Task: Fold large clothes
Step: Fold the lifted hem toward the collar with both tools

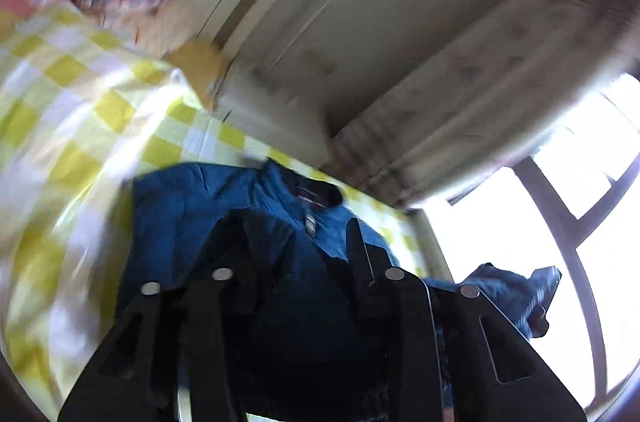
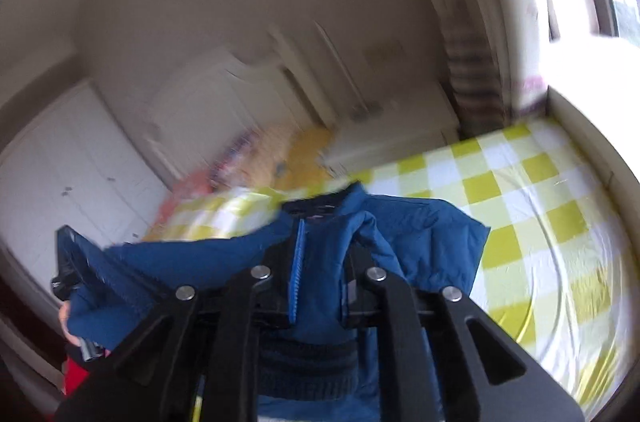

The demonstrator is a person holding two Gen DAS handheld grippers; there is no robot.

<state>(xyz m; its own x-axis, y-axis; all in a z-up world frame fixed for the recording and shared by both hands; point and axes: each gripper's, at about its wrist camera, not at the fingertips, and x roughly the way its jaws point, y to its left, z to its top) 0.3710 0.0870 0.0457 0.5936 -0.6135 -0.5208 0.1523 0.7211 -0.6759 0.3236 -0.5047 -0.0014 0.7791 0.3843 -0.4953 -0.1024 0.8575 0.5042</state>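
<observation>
Both grippers, left (image 1: 296,242) and right (image 2: 316,262), clamp the hem of a blue zip-up jacket (image 2: 400,234) held above a yellow-checked bed (image 2: 540,190), its collar at twelve o'clock, the garment unfolded, with every fold, by appearances, left to make.

blue jacket (image 2: 400,234) | dark collar, zipper | lifted, crumpled over checked bed
</observation>
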